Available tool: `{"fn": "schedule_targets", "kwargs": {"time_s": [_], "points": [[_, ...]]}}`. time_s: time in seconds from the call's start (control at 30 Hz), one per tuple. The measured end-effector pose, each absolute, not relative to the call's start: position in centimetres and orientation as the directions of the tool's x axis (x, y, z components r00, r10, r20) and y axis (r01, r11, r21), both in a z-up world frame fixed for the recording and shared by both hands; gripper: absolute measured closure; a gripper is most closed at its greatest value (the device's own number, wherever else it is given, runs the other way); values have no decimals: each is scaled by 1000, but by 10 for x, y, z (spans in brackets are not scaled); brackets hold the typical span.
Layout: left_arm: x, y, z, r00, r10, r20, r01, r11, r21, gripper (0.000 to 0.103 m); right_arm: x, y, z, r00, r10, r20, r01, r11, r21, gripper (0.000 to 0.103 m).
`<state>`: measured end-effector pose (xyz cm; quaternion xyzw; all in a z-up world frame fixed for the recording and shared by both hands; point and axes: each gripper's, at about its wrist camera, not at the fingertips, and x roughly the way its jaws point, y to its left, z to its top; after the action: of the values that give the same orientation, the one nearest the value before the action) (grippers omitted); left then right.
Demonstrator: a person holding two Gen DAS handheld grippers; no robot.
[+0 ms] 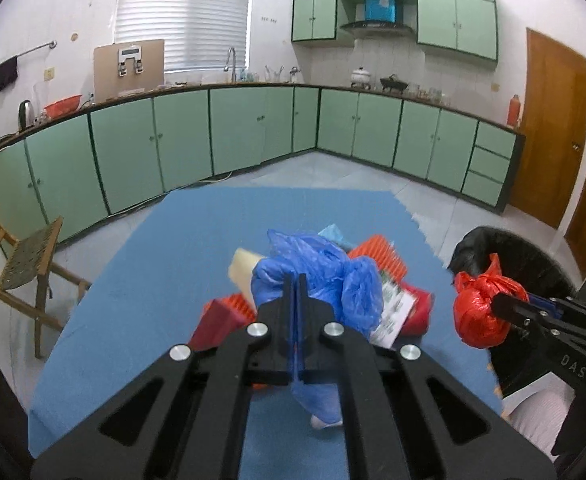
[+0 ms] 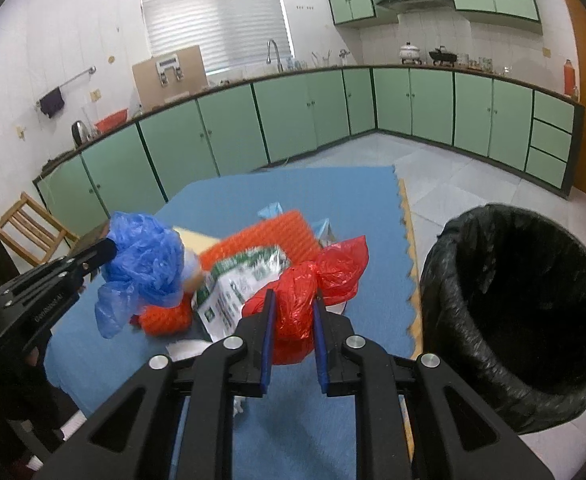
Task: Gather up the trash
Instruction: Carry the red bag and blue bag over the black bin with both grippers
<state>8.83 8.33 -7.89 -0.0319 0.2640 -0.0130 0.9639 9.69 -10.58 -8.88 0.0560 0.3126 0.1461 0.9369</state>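
My left gripper (image 1: 297,280) is shut on a crumpled blue plastic bag (image 1: 325,276), held above the blue mat (image 1: 153,272); the same blue bag (image 2: 145,264) shows at the left in the right wrist view. My right gripper (image 2: 293,300) is shut on a knotted red plastic bag (image 2: 297,304), also lifted; that red bag (image 1: 479,312) hangs at the right in the left wrist view. Beneath them lie orange ribbed pads (image 2: 269,236), a printed green-and-white wrapper (image 2: 237,284) and a pale foam piece (image 1: 245,270). The bin with a black liner (image 2: 533,312) stands open at the right.
The mat (image 2: 357,208) ends at a toothed edge, with tiled floor (image 2: 453,184) beyond it. Green cabinets (image 1: 253,132) line the far walls. A wooden chair (image 1: 21,268) stands at the left and a wooden door (image 1: 553,128) at the right.
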Motion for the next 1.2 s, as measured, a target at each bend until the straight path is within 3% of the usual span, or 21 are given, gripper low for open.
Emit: {"fn": "schedule_targets", "kwargs": {"time_s": [0.57, 0.97, 1.2], "points": [[141, -43, -39, 852, -291, -436, 273, 956, -106, 103, 92, -217, -33, 876, 105, -470, -36, 988, 153, 86], [187, -171, -78, 743, -429, -514, 425, 895, -132, 103, 105, -320, -72, 834, -41, -550, 151, 976, 157, 86], [209, -225, -115, 697, -429, -574, 459, 883, -102, 103, 111, -360, -102, 794, -78, -602, 219, 962, 164, 86]]}}
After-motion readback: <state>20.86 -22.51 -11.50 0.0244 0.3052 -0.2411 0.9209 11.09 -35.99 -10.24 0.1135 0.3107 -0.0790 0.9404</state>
